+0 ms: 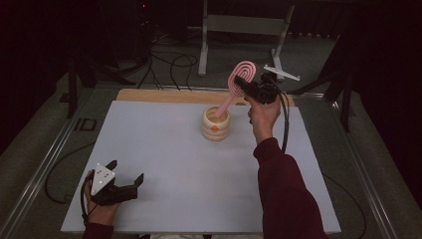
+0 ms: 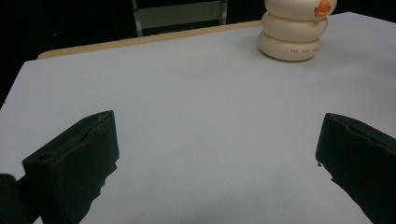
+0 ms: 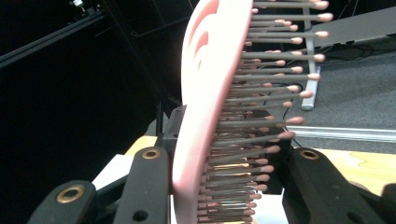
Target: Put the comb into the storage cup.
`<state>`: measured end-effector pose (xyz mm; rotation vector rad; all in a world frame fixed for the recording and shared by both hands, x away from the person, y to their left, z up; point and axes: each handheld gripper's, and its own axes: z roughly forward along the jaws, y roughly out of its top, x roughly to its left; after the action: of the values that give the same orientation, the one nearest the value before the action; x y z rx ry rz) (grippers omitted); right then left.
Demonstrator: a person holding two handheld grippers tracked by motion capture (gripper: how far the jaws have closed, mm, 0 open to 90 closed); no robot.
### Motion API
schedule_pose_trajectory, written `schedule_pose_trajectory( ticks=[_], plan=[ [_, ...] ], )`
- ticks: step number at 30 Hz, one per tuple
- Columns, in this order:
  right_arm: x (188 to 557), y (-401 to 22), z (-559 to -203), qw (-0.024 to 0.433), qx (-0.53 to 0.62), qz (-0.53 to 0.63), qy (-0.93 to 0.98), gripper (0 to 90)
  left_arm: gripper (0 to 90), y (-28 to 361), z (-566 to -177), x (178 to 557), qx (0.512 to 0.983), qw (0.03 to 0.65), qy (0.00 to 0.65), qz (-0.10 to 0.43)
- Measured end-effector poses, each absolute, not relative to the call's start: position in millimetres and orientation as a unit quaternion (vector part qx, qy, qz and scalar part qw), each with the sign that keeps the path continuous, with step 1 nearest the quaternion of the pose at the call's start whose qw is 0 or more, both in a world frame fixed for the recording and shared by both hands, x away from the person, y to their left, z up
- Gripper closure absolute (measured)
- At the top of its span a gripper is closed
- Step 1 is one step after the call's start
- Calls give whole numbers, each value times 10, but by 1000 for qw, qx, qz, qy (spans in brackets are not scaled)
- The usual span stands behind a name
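A pink hairbrush point(image 1: 242, 74) with grey, pink-tipped bristles point(image 3: 261, 98) is held up over the far side of the table. My right gripper point(image 1: 247, 85) is shut on its oval head, one jaw against the smooth back and the other on the bristle side point(image 3: 226, 161). The brush slants down to the left, and its handle end dips into the mouth of a cream ribbed holder point(image 1: 215, 124) with an orange mark. The left gripper point(image 1: 127, 171) rests at the table's front left, open, jaws point(image 2: 218, 123) spread wide over bare surface. The holder point(image 2: 292, 35) stands far ahead of it.
A pale sheet point(image 1: 174, 159) covers the table, with a wooden strip point(image 1: 159, 95) along its far edge. Behind the table, cables point(image 1: 171, 64) lie on the floor beside a grey metal stand point(image 1: 244, 25). The right gripper's cable point(image 1: 285, 119) hangs beside the forearm.
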<state>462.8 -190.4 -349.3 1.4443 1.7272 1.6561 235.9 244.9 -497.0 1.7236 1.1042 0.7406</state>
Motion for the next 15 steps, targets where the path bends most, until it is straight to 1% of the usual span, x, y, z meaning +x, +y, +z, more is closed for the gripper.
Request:
schedule_pose_trajectory(
  ticks=[15],
  plan=[
    [4627, -1871, -3592, 171, 512, 579, 611, 641, 0, 2448, -4971, 2358, 701, 465, 449, 301]
  ],
)
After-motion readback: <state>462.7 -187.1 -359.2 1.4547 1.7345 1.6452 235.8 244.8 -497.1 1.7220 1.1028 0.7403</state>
